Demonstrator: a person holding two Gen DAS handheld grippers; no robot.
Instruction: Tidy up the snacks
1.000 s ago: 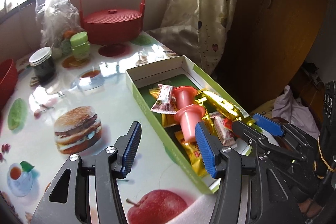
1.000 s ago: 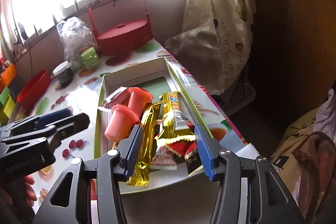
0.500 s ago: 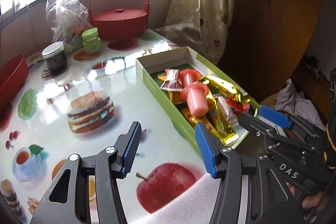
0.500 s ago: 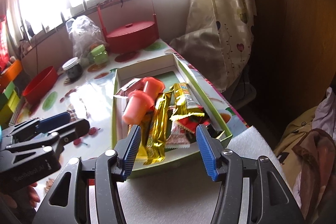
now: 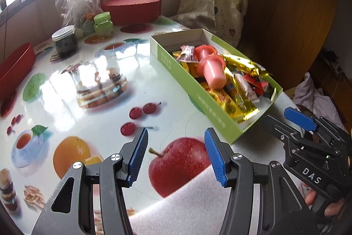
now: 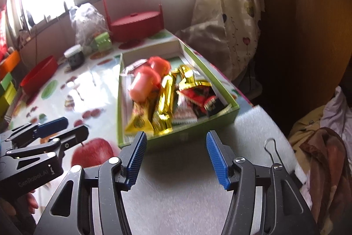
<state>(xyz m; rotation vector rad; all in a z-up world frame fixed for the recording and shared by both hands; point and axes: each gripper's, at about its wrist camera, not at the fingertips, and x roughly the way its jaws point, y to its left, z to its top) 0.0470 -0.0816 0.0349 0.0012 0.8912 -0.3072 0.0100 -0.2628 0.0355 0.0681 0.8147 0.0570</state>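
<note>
Both the left gripper (image 5: 175, 152) and right gripper (image 6: 175, 155) hang spread and empty low in frame, so I'd judge they should back off slowly from the filled green box (image 6: 189, 136) at centre.

I held my left gripper (image 5: 176, 151) low and level, its two blue-padded fingers spread wide with nothing between them. My right gripper (image 6: 175, 153) sat beside it at about the same height, fingers likewise parted and empty.
</note>
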